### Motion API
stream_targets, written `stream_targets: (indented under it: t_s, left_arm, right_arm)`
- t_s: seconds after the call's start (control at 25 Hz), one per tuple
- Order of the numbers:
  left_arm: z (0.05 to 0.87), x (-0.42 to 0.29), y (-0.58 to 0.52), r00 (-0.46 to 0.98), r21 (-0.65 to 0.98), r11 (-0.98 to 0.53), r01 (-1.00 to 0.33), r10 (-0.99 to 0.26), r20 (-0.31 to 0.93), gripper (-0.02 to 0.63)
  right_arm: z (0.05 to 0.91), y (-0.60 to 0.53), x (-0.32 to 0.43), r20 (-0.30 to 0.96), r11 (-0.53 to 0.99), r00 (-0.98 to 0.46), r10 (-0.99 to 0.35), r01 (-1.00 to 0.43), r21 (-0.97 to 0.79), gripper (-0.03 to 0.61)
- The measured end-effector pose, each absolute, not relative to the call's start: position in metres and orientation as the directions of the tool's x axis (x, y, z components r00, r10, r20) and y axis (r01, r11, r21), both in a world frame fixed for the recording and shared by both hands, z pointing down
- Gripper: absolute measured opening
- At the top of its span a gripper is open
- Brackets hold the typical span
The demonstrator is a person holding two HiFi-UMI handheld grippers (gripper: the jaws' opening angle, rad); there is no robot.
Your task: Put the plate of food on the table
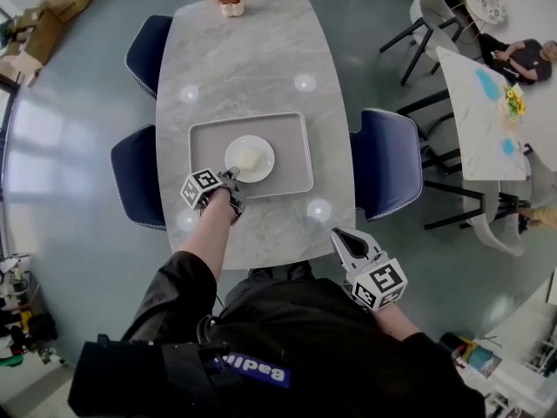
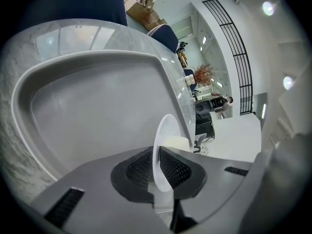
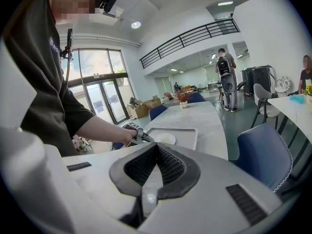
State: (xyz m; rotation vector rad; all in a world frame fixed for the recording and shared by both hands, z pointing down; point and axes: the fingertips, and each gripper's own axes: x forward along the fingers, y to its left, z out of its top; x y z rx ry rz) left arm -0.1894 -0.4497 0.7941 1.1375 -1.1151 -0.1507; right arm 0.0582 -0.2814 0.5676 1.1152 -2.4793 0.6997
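In the head view, the white plate (image 1: 264, 167) carrying a pale block of food (image 1: 248, 157) sits in the middle of a grey tray (image 1: 292, 171) on the marble tabletop (image 1: 252, 50). The left gripper (image 1: 231, 175) meets the plate at its near-left rim, while the right gripper (image 1: 338, 233) hangs off the near edge of the tabletop, well apart from the tray. The left gripper view shows its jaws clamped on the plate's rim, one pad on each face, with the plate seen edge-on and the tray's raised wall (image 2: 29, 89) curving round behind it. The right gripper view shows its own jaws pressed together on nothing, looking along the tabletop toward the tray and plate (image 3: 165, 139). The step in hand looks like lifting the plate out of the tray. Gripped at one edge only, the plate will likely want to droop at the far side, so the wrist should hold it level to keep the food from sliding. It should rise enough to clear the tray wall before it crosses to bare tabletop. The free right gripper could steady the tray.
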Motion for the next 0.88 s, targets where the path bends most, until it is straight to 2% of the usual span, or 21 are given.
stream_targets:
  t_s: [0.36,0.68,0.88]
  left_arm:
    - [0.798,-0.194,-0.449,0.478,0.712,0.476,-0.516,-0.529,0.701,0.048]
    - [0.802,-0.192,-0.453,0.497,0.702,0.458,-0.546,-0.497,0.711,0.084]
    - [0.796,-0.197,-0.441,0.481,0.683,0.469,-0.559,-0.488,0.728,0.086]
  right_arm:
    - [0.57,-0.276,0.066,0.509,0.52,-0.575,-0.641,-0.812,-0.263,0.011]
    - [0.57,-0.279,0.07,0.518,0.5,-0.546,-0.658,-0.832,-0.242,0.011]
    - [0.565,-0.275,0.072,0.511,0.501,-0.551,-0.66,-0.83,-0.248,0.011]
